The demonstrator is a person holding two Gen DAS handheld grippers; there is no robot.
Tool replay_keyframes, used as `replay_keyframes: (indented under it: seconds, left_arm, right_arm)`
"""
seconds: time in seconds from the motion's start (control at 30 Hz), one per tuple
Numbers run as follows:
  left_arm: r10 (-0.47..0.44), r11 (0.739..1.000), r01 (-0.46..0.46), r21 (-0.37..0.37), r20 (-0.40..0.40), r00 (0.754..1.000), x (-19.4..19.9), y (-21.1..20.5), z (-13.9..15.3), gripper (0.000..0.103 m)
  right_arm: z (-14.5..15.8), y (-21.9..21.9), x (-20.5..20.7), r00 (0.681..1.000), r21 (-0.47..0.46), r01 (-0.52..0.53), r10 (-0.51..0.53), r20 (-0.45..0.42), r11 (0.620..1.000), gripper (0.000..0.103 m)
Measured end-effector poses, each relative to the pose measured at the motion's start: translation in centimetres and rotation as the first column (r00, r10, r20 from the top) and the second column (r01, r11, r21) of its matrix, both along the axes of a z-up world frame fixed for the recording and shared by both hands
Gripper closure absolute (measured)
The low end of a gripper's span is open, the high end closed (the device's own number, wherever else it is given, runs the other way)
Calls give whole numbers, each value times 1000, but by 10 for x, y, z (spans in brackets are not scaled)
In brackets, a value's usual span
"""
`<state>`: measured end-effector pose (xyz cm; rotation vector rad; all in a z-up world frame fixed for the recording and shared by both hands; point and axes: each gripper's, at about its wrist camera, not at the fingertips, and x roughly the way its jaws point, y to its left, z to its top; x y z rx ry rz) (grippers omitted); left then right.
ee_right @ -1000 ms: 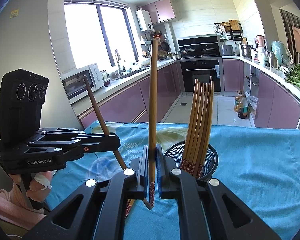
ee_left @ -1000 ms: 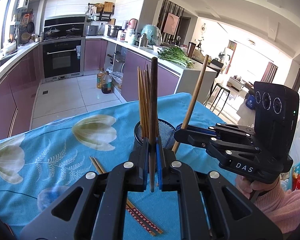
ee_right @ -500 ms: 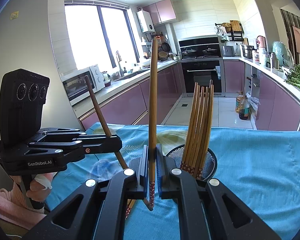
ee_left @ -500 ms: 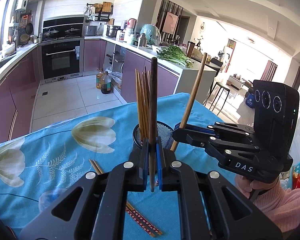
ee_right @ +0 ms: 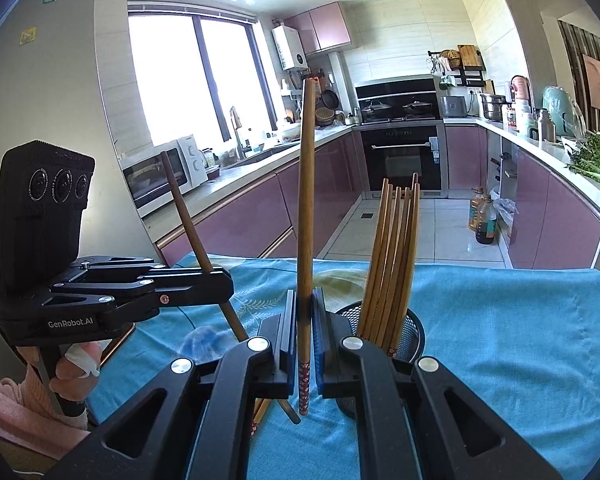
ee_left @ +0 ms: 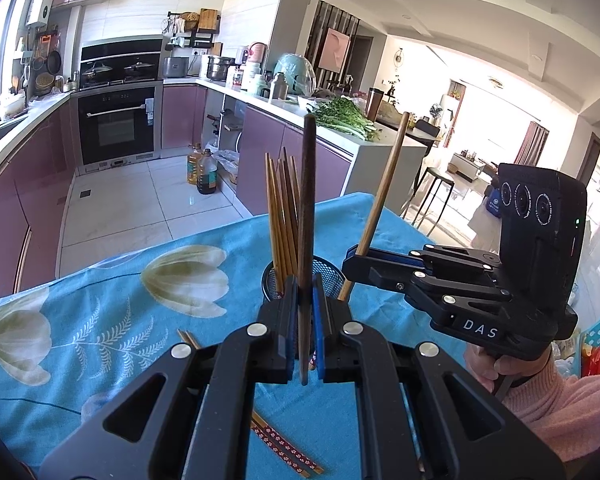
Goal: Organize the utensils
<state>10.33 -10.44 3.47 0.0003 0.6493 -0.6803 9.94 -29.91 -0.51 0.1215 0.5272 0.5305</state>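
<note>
Both pairs of jaws are clamped tight, each on a single upright chopstick: the left gripper (ee_left: 305,336) pinches a dark chopstick (ee_left: 307,216), the right gripper (ee_right: 304,344) a lighter chopstick (ee_right: 305,208) with a patterned end. Just beyond them a black mesh holder (ee_right: 414,330) stands on the blue floral tablecloth (ee_left: 100,300), holding a bunch of chopsticks (ee_right: 392,256). Two loose chopsticks (ee_left: 284,446) lie flat on the cloth.

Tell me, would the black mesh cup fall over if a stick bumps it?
Possibly. The cup is thin wire mesh, so probably light, and the chopsticks in it stand tall and lean to one side, making it top-heavy. It also sits on a soft cloth, which may let it slide before it tips.
</note>
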Motion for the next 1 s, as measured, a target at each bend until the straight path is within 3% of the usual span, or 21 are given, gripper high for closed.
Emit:
replay_keyframes:
  seconds: [1.0]
  left_arm:
    - [-1,998,4,-56,61,998,3,3,24,96]
  right_arm:
    - [14,-16,-2,997,7,0,-1,73,1000,97]
